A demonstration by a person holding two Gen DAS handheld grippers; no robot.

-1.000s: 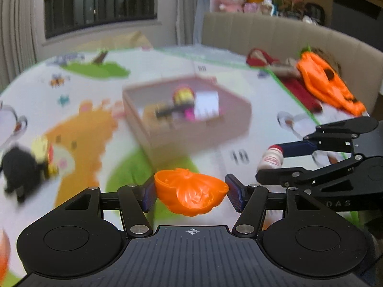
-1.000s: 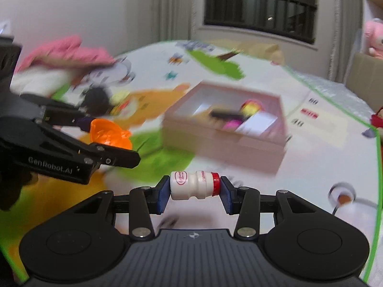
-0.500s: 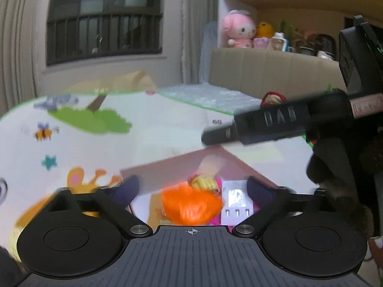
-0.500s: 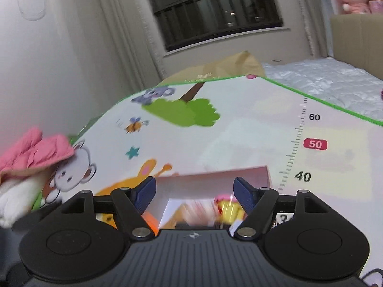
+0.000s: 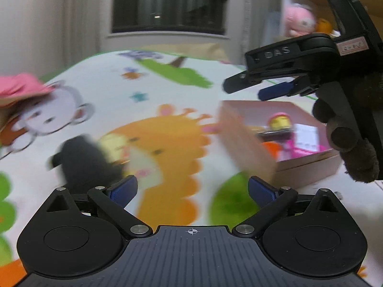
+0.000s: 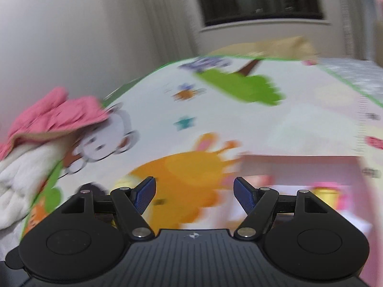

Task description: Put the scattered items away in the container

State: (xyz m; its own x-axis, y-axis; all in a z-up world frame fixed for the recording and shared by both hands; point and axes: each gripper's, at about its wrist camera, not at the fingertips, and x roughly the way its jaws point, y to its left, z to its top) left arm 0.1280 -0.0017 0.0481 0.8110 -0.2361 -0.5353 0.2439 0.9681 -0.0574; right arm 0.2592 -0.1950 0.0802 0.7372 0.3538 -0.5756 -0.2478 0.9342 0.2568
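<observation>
The pink cardboard box (image 5: 249, 143) stands on the play mat at the right of the left wrist view and holds the orange toy (image 5: 270, 147), a yellow and pink toy (image 5: 278, 122) and a white card (image 5: 307, 135). The box also shows blurred in the right wrist view (image 6: 299, 165). My left gripper (image 5: 191, 189) is open and empty, left of the box. My right gripper (image 6: 194, 191) is open and empty; it also shows in the left wrist view (image 5: 258, 87), above the box. A black plush toy (image 5: 81, 157) lies on the mat ahead of my left gripper.
A pink and white cloth bundle (image 6: 47, 122) lies at the mat's left edge. A pink plush (image 5: 299, 22) sits on a shelf at the back right. A window (image 5: 167, 4) and curtains lie beyond the mat.
Both grippers opened and let go: the orange toy and the small bottle left the jaws, and the orange toy now lies in the box. Both grippers have swung left, away from the box.
</observation>
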